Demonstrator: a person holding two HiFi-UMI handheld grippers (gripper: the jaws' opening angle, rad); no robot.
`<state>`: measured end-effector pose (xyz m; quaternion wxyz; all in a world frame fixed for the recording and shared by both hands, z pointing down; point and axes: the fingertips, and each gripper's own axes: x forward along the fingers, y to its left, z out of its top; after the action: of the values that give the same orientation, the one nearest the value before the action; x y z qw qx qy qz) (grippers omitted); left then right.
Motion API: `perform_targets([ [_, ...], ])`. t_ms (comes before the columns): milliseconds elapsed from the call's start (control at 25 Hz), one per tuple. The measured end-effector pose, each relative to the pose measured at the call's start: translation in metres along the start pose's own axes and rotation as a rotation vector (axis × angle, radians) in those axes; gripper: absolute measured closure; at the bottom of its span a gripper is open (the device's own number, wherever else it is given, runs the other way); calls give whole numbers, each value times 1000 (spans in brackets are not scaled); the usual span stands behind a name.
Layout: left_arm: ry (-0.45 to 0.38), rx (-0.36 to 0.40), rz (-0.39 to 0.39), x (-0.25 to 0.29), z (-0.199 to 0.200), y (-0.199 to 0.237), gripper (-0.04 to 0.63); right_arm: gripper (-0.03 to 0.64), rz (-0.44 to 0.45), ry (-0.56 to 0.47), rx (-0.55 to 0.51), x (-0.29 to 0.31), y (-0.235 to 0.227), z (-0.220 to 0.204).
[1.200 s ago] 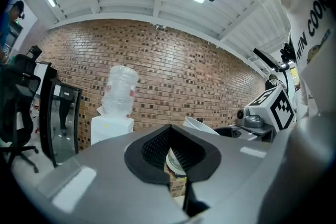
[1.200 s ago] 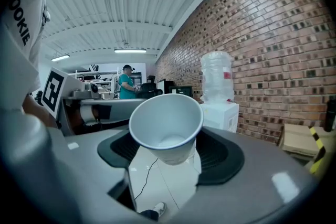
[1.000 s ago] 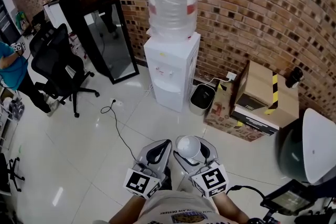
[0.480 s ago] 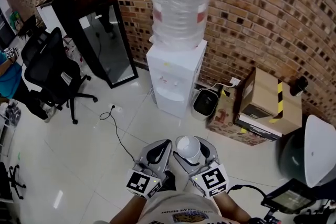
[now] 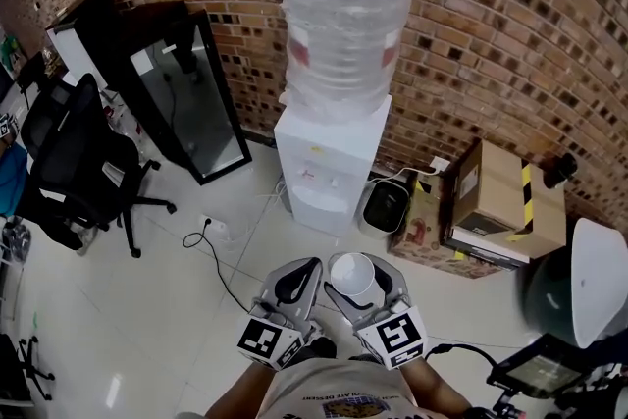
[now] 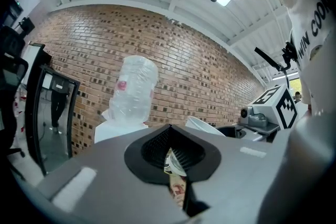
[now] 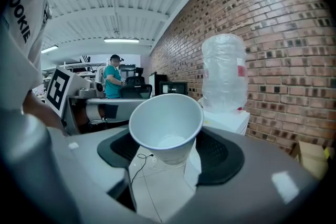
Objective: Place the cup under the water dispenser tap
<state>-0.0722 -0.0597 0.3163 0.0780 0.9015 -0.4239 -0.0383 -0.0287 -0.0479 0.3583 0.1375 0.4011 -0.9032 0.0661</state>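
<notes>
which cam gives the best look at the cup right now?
Right gripper view: the cup fills the centre, clamped in the right claw, mouth and empty inside visible. Head view shows the cup small, from above. Left gripper view catches only a sliver of its side.

Head camera, steep downward look. I see the right gripper [image 5: 365, 286] closed on a white cup [image 5: 352, 274], mouth up. The left gripper [image 5: 297, 278] sits just beside it, jaws together. Both hang over white floor tiles [image 5: 137, 309], well apart from the water dispenser [image 5: 324, 162]. The dispenser stands against the brick wall [image 5: 491, 15] with a plastic-wrapped bottle [image 5: 343, 15] on top. A black bin [image 5: 381, 206] is just to its right, with cardboard boxes [image 5: 491, 201] beyond. To the left are an office chair [image 5: 69, 162] and a dark framed panel [image 5: 191, 98]. A cable [image 5: 218, 250] trails on the tiles.
</notes>
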Motion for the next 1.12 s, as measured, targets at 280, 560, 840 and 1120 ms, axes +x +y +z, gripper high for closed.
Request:
perform_targets([
  [280,-8,-14,-9,17,-2,32,603,279,-30,17,-15,33,-11,14],
  [560,-12,-24,7,33,-9,49,603,279,-42,10,-20,53,-24,13],
  [840,-32,-15,52,58,-13,64,603,279,-52,11,1,73,-50,3],
  [1120,-33,-8,110,84,-37,79,603,281,-60,1,14,105,-75,-22],
])
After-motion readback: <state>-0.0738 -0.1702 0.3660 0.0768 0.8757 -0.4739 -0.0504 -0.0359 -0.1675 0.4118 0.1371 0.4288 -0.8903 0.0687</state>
